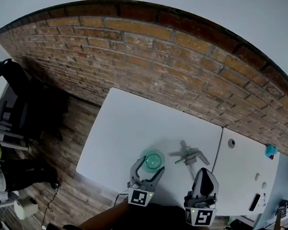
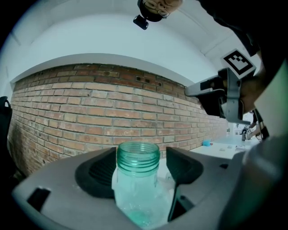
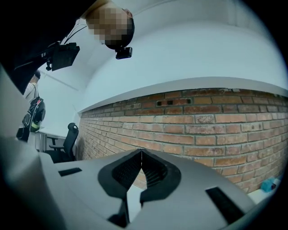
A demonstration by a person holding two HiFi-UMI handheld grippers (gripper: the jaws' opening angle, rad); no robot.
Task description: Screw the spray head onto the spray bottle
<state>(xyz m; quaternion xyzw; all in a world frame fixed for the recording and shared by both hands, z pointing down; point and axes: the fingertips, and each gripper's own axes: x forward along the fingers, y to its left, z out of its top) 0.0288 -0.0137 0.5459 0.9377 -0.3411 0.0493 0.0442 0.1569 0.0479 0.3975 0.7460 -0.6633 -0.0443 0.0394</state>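
Head view looks steeply down on the table (image 1: 134,122); both gripper views (low, close) face the brick wall (image 2: 90,112)

Open table (image 1: 134,122) between bottle (image 1: 153,161) and wall (image 1: 179,59)

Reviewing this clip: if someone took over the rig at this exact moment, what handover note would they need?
Left gripper: jaws open, with the spray bottle upright between them and not clamped.
Right gripper: shut, nothing in it.
Spray head: lying on the white table, right of the bottle, beyond the right gripper and clear of both grippers.
Done: nothing fitted; the bottle's threaded neck is bare.
Left: probably clamp the bottle, pick up the spray head, seat it on the neck and screw it down.
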